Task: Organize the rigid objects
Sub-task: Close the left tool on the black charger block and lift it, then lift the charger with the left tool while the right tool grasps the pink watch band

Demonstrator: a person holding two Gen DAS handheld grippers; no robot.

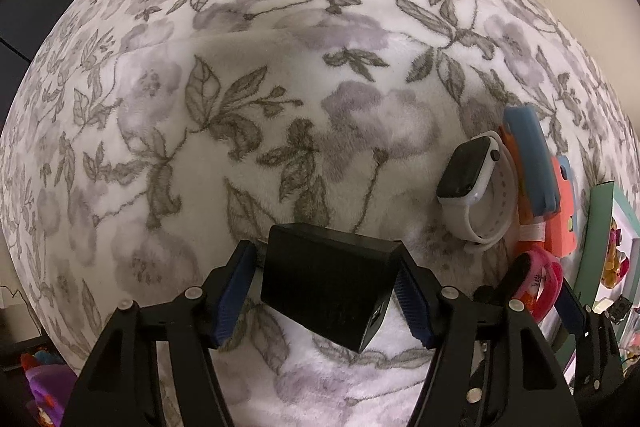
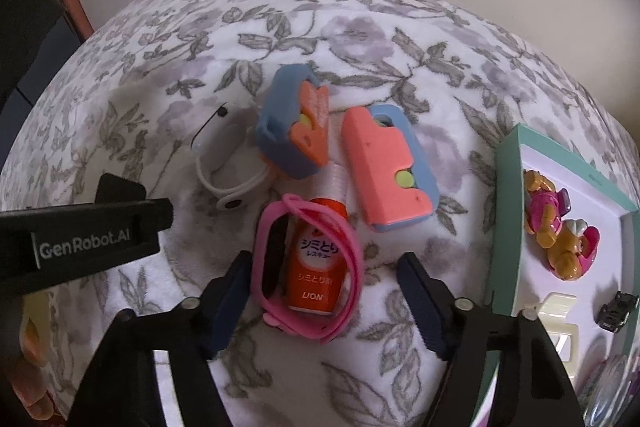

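1. The left hand-held gripper point(image 1: 326, 295) is holding a black block point(image 1: 328, 287) between its blue pads, above a floral blanket point(image 1: 240, 107). The block is sitting tilted, one corner hanging low.
2. The block is looking rigid, smooth-sided and probably light; its flat opposing faces are the right surfaces for the pads. Because of the tilt, it may be prone to pivoting in the grip.
3. The right hand-held gripper point(image 2: 324, 301) is standing partly spread around a pink band point(image 2: 312, 267) and an orange bottle point(image 2: 316, 259). The left pad is sitting near the band; the right pad is standing clear, so nothing is clamped.
4. The band is lying looped around the bottle on the blanket. The band is appearing soft and likely to flex under the pads; the bottle is appearing stiff, light and possibly slick.
5. The bottle's body, across its width, is judged the better place to grip; a grip on the band alone would probably let the bottle slide out.
6. A white watch point(image 2: 224, 163) and two blue-and-coral toys point(image 2: 292, 131) are lying just beyond the bottle.
7. A teal box point(image 2: 516, 187) at the right is already containing figurines point(image 2: 560, 227).
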